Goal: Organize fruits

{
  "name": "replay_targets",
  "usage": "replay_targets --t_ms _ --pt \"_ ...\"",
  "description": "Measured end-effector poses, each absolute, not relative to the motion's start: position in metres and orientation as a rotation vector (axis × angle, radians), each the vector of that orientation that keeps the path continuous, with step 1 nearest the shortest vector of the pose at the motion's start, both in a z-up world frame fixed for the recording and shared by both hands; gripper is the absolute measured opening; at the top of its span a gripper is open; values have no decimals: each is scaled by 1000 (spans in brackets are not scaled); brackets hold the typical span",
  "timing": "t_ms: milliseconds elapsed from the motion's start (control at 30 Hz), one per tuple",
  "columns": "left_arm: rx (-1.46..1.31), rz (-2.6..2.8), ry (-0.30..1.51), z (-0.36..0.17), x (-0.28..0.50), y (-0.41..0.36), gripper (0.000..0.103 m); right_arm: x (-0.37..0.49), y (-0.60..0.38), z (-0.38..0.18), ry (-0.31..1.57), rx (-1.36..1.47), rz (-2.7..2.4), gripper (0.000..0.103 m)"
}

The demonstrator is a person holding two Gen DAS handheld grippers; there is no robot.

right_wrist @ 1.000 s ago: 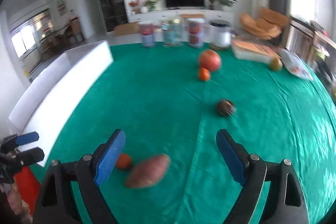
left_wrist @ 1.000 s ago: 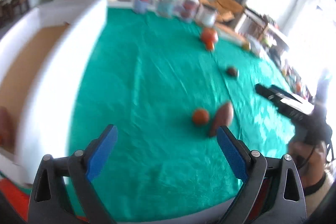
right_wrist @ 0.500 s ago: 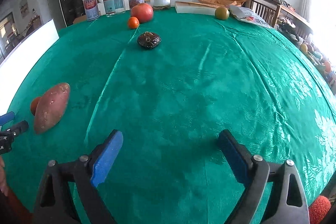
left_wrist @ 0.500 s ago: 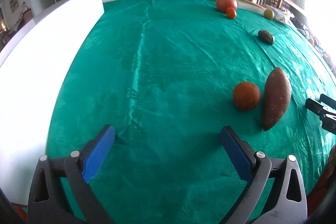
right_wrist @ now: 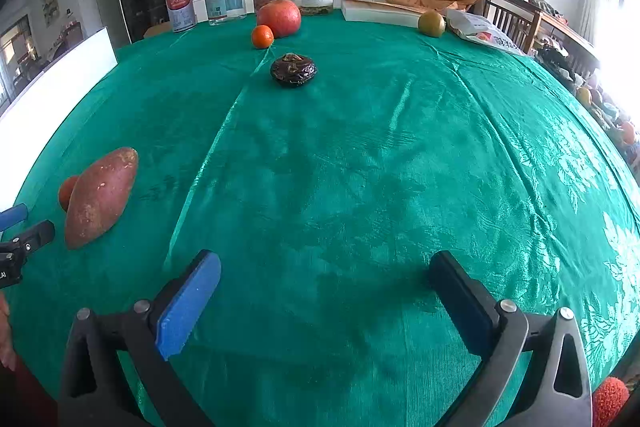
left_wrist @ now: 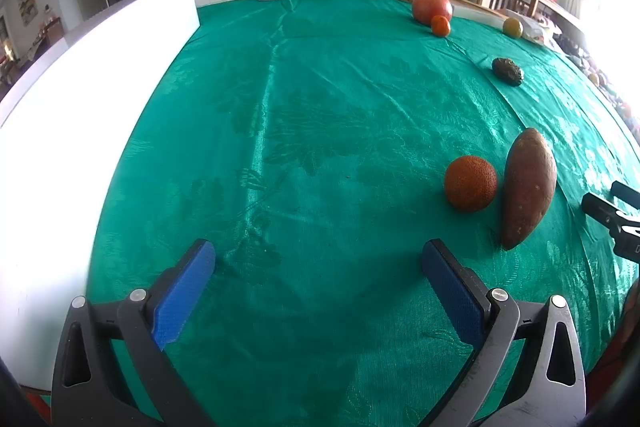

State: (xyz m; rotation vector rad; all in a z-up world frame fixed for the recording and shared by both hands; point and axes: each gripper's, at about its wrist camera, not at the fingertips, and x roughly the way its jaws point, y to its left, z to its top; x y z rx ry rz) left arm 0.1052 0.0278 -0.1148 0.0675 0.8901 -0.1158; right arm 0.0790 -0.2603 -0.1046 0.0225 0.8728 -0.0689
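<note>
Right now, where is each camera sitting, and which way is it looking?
Left wrist: sits on the left gripper, looking across the green tablecloth toward the cans; its blue fingers show, open.
Right wrist: sits on the right gripper, facing the same way; its fingers show, open.
Shared: sweet potato, dark wrinkled fruit, big red fruit, and each other's tips.

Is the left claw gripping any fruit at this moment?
No, the left claw is open over bare green tablecloth, with the rough orange fruit lying ahead to its right.
</note>
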Motion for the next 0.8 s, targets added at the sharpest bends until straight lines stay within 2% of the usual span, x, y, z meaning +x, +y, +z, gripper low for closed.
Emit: replay_targets --t_ms 800 --pt "66 -112 886 -114 104 29 103 78 -260 -105 869 24 -67 103"
